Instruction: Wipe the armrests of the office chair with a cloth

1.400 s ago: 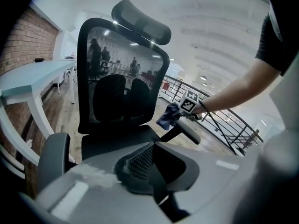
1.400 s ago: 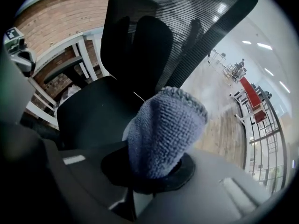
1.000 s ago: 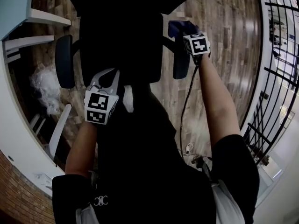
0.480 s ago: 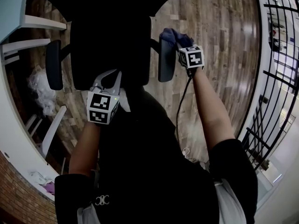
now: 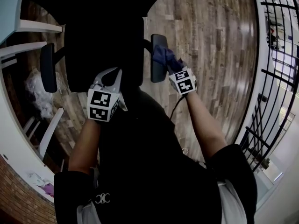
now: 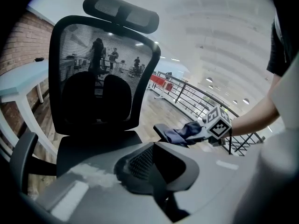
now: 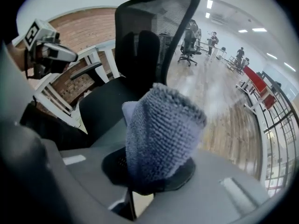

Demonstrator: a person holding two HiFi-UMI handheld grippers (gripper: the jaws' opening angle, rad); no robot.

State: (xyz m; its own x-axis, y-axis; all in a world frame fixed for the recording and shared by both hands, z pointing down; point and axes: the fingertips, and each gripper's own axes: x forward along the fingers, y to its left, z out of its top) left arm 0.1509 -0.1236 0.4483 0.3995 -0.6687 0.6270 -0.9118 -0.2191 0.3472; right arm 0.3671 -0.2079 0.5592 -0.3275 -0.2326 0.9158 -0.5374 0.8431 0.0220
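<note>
The black office chair stands right before me, its mesh back facing the left gripper view. My right gripper is shut on a blue-grey cloth, which lies bunched on the chair's right armrest about halfway along. In the right gripper view the cloth fills the middle and hides the jaw tips of the right gripper. My left gripper hovers over the seat's near edge, shut and holding nothing. The left armrest is bare.
A white desk with slanted legs stands to the left by a brick wall. Something white and crumpled lies under the desk. A black railing bounds the wooden floor on the right. A cable hangs from the right gripper.
The right gripper has drawn the cloth back along the right armrest, from its far end toward me. The left gripper has hardly moved.
</note>
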